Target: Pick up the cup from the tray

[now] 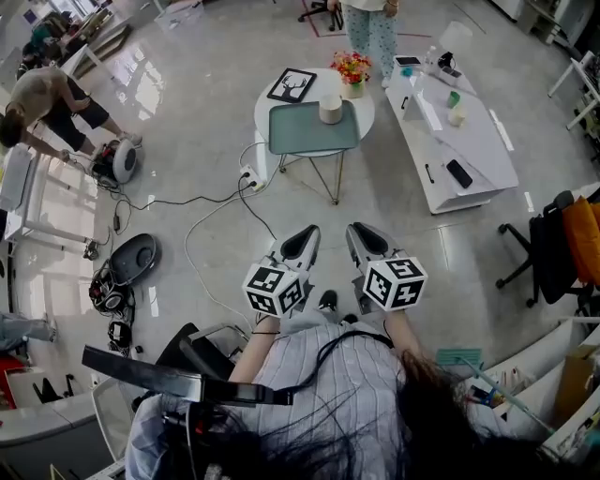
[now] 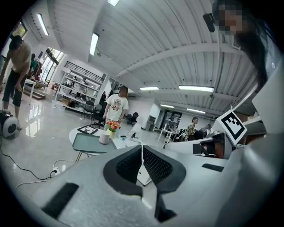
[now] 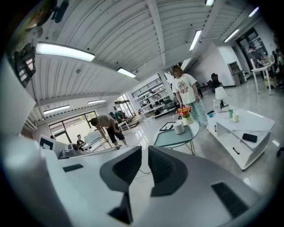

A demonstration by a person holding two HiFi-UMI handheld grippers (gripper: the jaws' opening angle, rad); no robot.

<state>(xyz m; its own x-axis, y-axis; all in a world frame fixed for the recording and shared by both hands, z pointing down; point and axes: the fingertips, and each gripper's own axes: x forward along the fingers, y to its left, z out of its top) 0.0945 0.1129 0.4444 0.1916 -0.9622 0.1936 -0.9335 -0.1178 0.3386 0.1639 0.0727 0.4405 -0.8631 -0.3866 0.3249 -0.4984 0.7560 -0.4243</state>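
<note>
A white cup (image 1: 330, 109) stands at the far right corner of a grey-green tray (image 1: 305, 131) on a round white table. Both grippers are held close to the person's body, well short of that table. My left gripper (image 1: 309, 232) and my right gripper (image 1: 356, 229) sit side by side over the floor, pointing toward the table. In the left gripper view the cup (image 2: 104, 138) and tray (image 2: 86, 144) lie far ahead, and the left gripper (image 2: 142, 148) is shut on nothing. The right gripper view shows the cup (image 3: 179, 127) on the tray (image 3: 171, 138) beyond the right gripper (image 3: 145, 148), also shut and empty.
A flower vase (image 1: 352, 70) and a framed deer picture (image 1: 292, 84) share the round table. A long white low table (image 1: 469, 141) stands to its right. Cables and a power strip (image 1: 248, 176) cross the floor. One person (image 1: 370, 28) stands behind the table, another (image 1: 42, 98) bends at left.
</note>
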